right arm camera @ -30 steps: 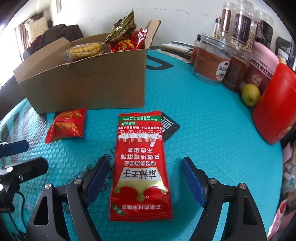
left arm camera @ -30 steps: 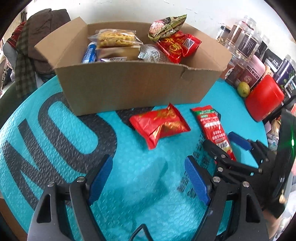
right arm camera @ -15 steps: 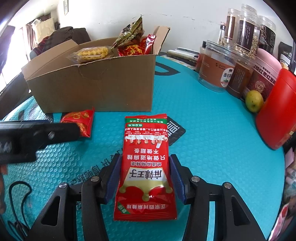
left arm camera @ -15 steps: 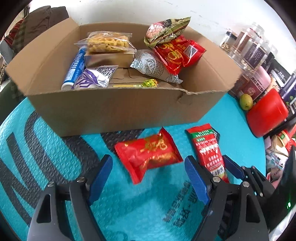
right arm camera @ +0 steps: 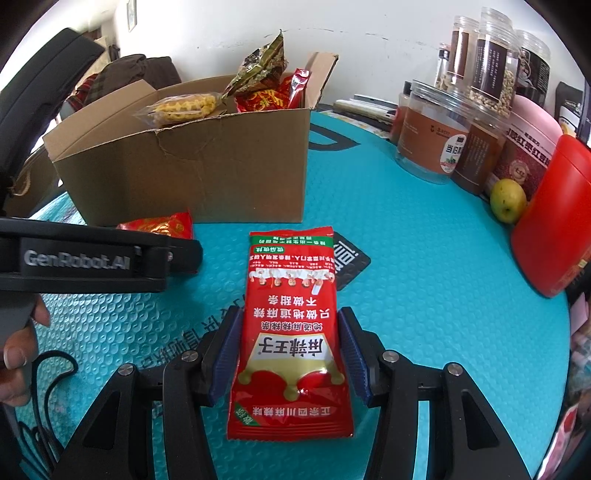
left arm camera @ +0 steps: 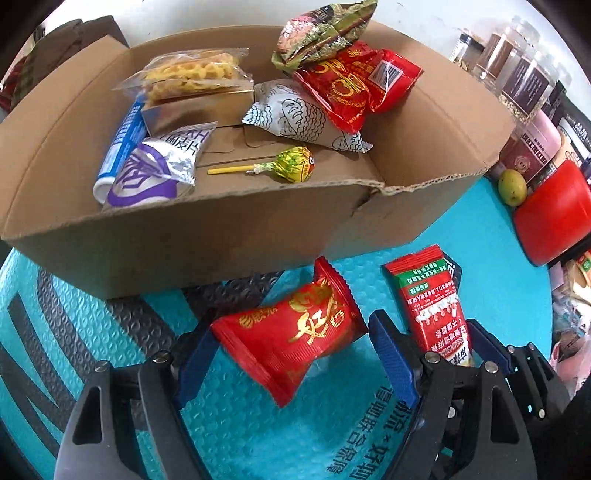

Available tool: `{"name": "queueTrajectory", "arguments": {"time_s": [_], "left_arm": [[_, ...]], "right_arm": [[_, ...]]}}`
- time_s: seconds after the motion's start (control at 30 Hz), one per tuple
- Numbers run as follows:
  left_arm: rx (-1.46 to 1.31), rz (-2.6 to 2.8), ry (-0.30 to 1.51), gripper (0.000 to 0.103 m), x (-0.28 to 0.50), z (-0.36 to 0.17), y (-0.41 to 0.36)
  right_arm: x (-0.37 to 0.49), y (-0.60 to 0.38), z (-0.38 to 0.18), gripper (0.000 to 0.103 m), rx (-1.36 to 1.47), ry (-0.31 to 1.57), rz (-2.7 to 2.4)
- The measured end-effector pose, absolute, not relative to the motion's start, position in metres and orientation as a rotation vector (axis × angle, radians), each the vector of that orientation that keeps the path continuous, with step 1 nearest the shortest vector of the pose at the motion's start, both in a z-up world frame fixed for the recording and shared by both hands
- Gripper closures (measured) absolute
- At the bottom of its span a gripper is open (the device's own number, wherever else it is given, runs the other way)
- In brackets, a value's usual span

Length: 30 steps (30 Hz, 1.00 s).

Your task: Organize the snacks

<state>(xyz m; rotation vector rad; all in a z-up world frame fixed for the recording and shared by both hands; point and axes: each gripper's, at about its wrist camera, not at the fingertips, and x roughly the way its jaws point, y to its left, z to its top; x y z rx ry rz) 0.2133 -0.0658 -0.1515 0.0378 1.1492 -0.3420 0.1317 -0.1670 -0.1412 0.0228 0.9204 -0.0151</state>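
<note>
Nearest the right wrist camera, the right gripper (right arm camera: 288,354) has its blue pads pressed against the long edges of a flat red spicy-strip packet (right arm camera: 290,332), which lies on the teal bubble-textured mat (right arm camera: 424,295); the jaws have just been closing with that packet between them. Beside it, the left gripper (left arm camera: 291,354) stands wide apart, straddling a puffy red snack pouch with gold lettering (left arm camera: 291,336) that rests on the mat; its pads do not appear to press on the pouch. A person's hand (right arm camera: 18,354) shows at the left edge of the right wrist view.

Just beyond both packets stands an open cardboard box (left arm camera: 207,236), its near wall torn at one corner. Inside lie a purple-and-silver pouch (left arm camera: 155,170), a blue tube (left arm camera: 120,147), a yellow-green lollipop (left arm camera: 291,168), a white fish-print packet (left arm camera: 295,118), a clear bag of yellow crisps (left arm camera: 188,74), red bags (left arm camera: 354,85) and a green-gold packet (left arm camera: 321,29) on top.

Farther right, against the wall, are a red canister (right arm camera: 554,221), a small green fruit (right arm camera: 508,199) and several clear jars (right arm camera: 436,133).
</note>
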Motion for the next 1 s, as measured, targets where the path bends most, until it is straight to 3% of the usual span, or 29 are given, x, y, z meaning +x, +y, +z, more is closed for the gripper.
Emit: {"name": "queueTrajectory", "arguments": {"time_s": [0.1, 0.17, 0.27, 1.0], "left_arm": [[0.005, -0.359, 1.13, 0.027, 0.213, -0.151, -0.066], [0.001, -0.368, 1.117, 0.044, 0.211, -0.149, -0.06], [-0.003, -0.398, 1.111, 0.054, 0.204, -0.148, -0.051], [0.017, -0.428, 1.13, 0.056, 0.099, -0.134, -0.008]], "right_arm": [[0.132, -0.167, -0.141, 0.051, 0.024, 0.92, -0.015], [0.132, -0.167, -0.141, 0.051, 0.022, 0.92, -0.015], [0.132, -0.167, -0.141, 0.051, 0.021, 0.92, -0.016], [0.058, -0.148, -0.133, 0.056, 0.016, 0.989, -0.003]]}}
